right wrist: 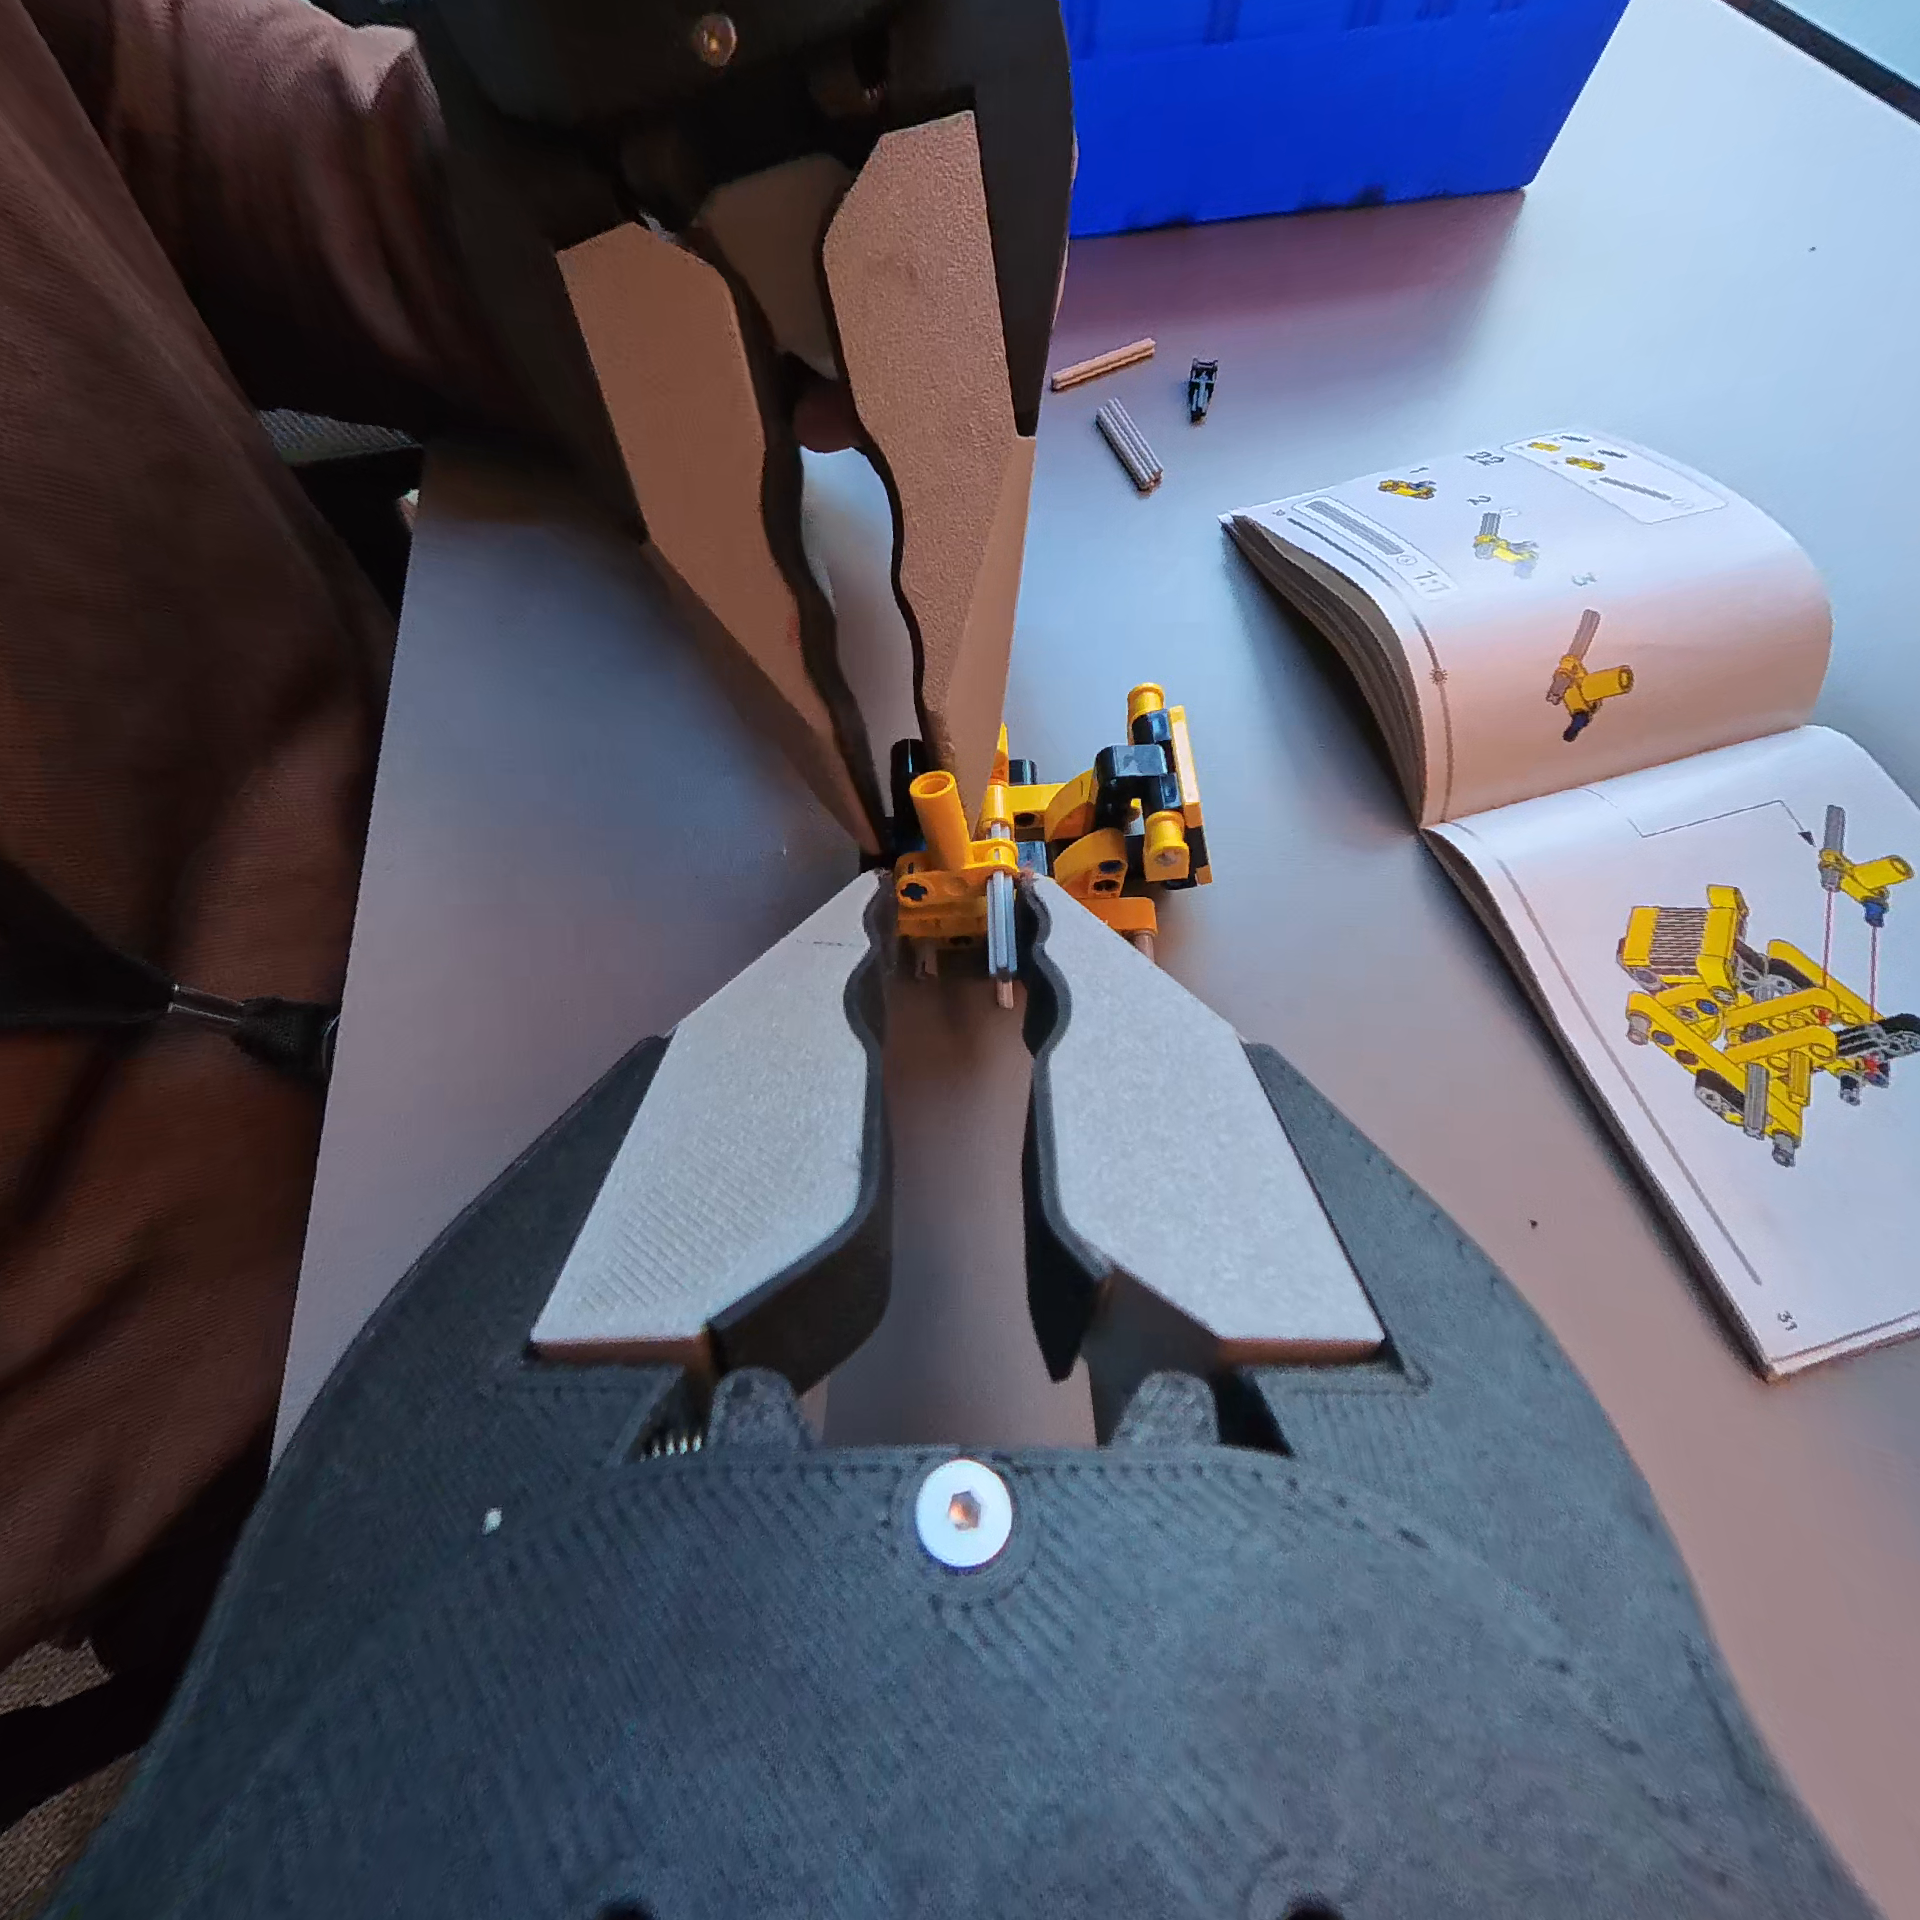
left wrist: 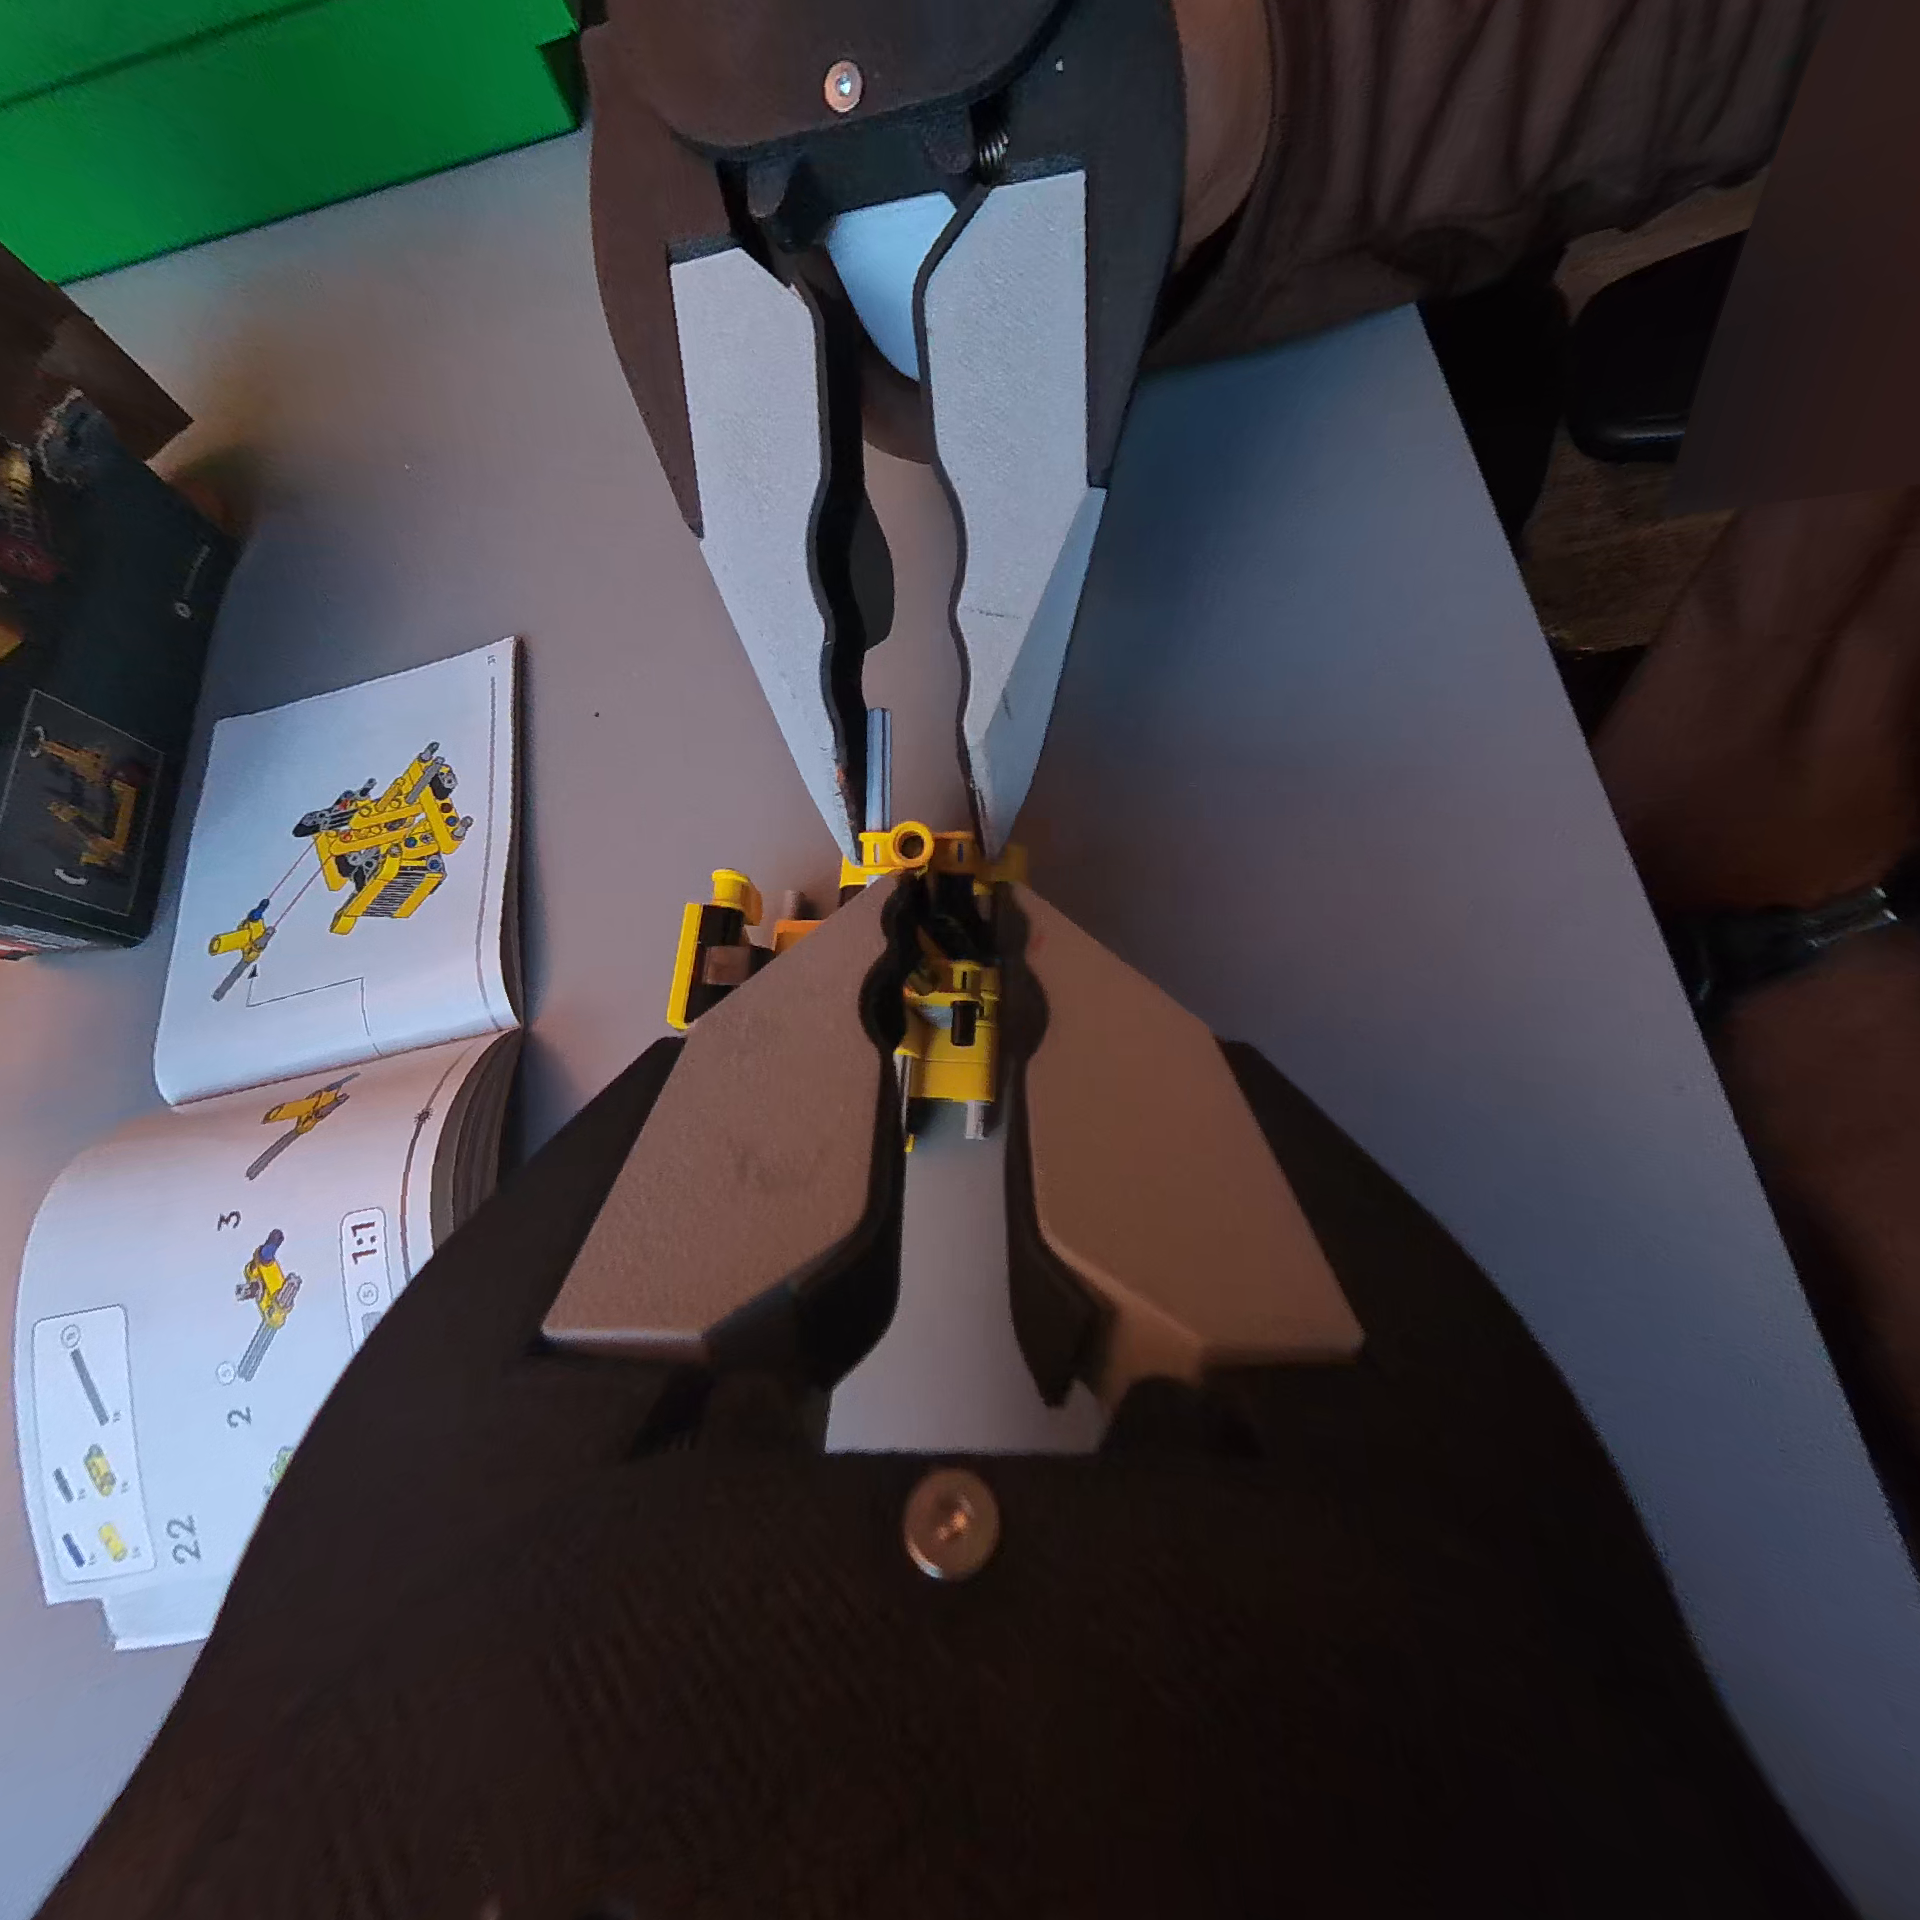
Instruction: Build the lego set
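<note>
At the centre of both frames I have my left hand-held gripper [left wrist: 940, 914] clamped on the yellow model [left wrist: 951, 1023] to steady it just above the counter [left wrist: 1299, 935]. My right hand-held gripper [right wrist: 956, 904] is closed on the grey axle [right wrist: 1001, 920] with its yellow connector [right wrist: 951, 847], meeting the model nose to nose so the piece can be seated, I judge. The open booklet [right wrist: 1621, 831] lies at the right of the right wrist frame where I can check the step.

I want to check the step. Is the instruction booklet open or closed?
Open. The instruction booklet lies spread flat on the table, two facing pages showing build diagrams.
</note>
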A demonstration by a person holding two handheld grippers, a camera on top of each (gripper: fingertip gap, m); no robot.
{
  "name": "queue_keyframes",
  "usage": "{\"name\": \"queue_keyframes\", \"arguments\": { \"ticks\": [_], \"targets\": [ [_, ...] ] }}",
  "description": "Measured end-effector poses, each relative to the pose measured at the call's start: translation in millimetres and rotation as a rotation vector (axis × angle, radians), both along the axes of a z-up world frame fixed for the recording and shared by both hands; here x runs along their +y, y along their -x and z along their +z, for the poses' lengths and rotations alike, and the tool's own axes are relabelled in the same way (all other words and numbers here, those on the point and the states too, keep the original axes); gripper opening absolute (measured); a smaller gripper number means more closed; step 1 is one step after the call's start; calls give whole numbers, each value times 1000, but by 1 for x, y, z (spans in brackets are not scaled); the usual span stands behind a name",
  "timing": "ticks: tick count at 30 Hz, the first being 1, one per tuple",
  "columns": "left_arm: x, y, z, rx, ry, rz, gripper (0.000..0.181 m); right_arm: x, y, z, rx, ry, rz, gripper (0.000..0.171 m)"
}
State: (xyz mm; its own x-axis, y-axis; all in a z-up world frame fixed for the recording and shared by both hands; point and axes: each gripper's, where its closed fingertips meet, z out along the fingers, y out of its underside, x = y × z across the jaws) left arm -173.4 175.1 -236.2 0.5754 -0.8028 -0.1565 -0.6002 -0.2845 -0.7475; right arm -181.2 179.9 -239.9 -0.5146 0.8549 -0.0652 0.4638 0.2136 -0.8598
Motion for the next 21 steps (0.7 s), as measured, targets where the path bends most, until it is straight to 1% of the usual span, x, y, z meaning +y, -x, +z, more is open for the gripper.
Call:
{"name": "queue_keyframes", "arguments": {
  "ticks": [2, 5, 9, 16, 21],
  "targets": [
    [1, 1, 0, -11, -3, 6, 8, 0, 0, 0, 2, -1, 1, 19],
    [1, 1, 1, -35, 7, 8, 8, -1, 0, 0, 5, 1, 0, 19],
    [-2, 1, 1, -42, 21, 1, 13, 0, 1, 0, 4, 7, 1, 19],
    [-2, 5, 2, -50, 36, 14, 8, 1, 2, -1, 0, -1, -6, 19],
    [-3, 5, 0, -42, 37, 12, 12, 0, -1, -2, 1, -9, 5, 19]
  ]
}}
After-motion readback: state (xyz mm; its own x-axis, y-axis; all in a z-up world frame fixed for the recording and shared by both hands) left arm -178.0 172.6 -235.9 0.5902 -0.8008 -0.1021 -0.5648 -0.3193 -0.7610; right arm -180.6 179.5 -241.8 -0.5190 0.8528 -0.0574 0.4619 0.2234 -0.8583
